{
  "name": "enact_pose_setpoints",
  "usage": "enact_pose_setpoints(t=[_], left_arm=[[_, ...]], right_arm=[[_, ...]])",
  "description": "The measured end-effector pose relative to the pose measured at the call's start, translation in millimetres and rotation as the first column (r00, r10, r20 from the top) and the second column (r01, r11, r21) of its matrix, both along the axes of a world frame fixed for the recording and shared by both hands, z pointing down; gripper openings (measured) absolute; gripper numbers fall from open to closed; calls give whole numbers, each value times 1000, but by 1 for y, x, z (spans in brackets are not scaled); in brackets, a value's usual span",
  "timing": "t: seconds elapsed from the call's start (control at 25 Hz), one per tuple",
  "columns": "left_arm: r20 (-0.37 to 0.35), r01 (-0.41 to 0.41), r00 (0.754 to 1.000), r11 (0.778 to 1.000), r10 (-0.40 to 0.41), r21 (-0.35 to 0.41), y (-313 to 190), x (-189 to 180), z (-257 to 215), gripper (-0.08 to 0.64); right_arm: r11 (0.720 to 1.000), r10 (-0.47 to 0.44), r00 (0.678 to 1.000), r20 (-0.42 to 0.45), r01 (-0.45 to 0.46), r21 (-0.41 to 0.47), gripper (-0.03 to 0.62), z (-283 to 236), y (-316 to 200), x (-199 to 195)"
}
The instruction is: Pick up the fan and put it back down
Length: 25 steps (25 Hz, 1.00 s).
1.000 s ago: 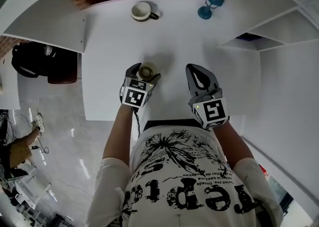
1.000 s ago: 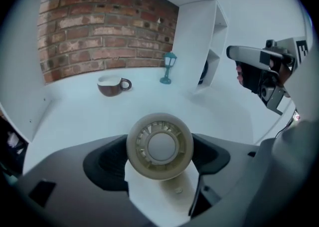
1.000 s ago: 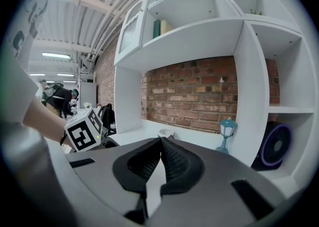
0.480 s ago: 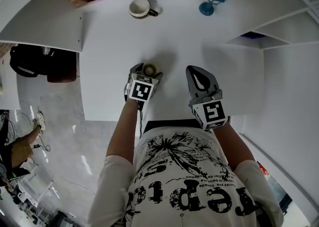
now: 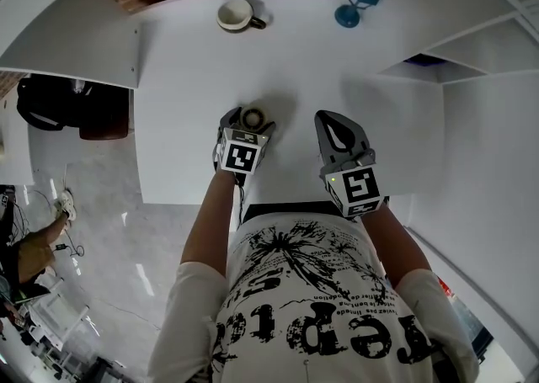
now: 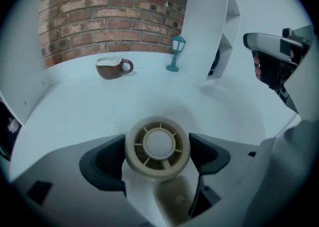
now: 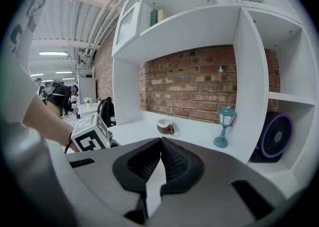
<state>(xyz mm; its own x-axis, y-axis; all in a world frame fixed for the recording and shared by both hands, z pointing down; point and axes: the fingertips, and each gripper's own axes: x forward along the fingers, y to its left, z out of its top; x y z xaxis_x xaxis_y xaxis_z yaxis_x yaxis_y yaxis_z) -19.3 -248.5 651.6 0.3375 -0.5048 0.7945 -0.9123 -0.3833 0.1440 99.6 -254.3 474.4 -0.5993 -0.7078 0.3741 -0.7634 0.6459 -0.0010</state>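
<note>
A small beige fan (image 6: 157, 147) with a round grille stands between the jaws of my left gripper (image 6: 158, 157), which is shut on the fan's head from both sides. In the head view the fan (image 5: 253, 114) is over the near middle of the white table (image 5: 194, 70), at the tip of the left gripper (image 5: 248, 122). Whether its base touches the table I cannot tell. My right gripper (image 5: 328, 119) hangs to the right of it, apart from the fan, shut with nothing in it (image 7: 160, 145).
A brown mug (image 5: 236, 13) and a blue lantern ornament (image 5: 352, 1) stand at the table's far edge by the brick wall. White shelves rise on the right; a purple fan (image 7: 275, 136) sits in one cubby. A black bag (image 5: 59, 103) lies left of the table.
My left gripper has turned and shifted slightly right around the beige fan. The right gripper has stayed where it was.
</note>
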Motion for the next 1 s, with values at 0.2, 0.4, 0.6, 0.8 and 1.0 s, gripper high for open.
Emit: enact_pose_setpoints(t=[0.2, 0.4, 0.6, 0.8, 1.0], left_arm=[[-33, -1, 999, 995, 5, 104, -9, 2, -34, 387], [-64, 35, 998, 981, -23, 193, -10, -7, -80, 387], [-96, 124, 991, 936, -98, 329, -17, -24, -148, 265], [-105, 162, 986, 880, -128, 447, -20, -36, -213, 115], [-105, 128, 991, 815, -83, 565, -17, -35, -265, 21]], right_arm=[[1000, 2, 1000, 4, -2, 26, 15, -14, -3, 3], [998, 21, 1000, 16, -22, 56, 15, -35, -5, 8], [994, 16, 1000, 25, -19, 104, 15, -61, -7, 6], [989, 12, 999, 44, -19, 149, 15, -85, -6, 1], [982, 9, 998, 70, -22, 188, 15, -108, -7, -1]])
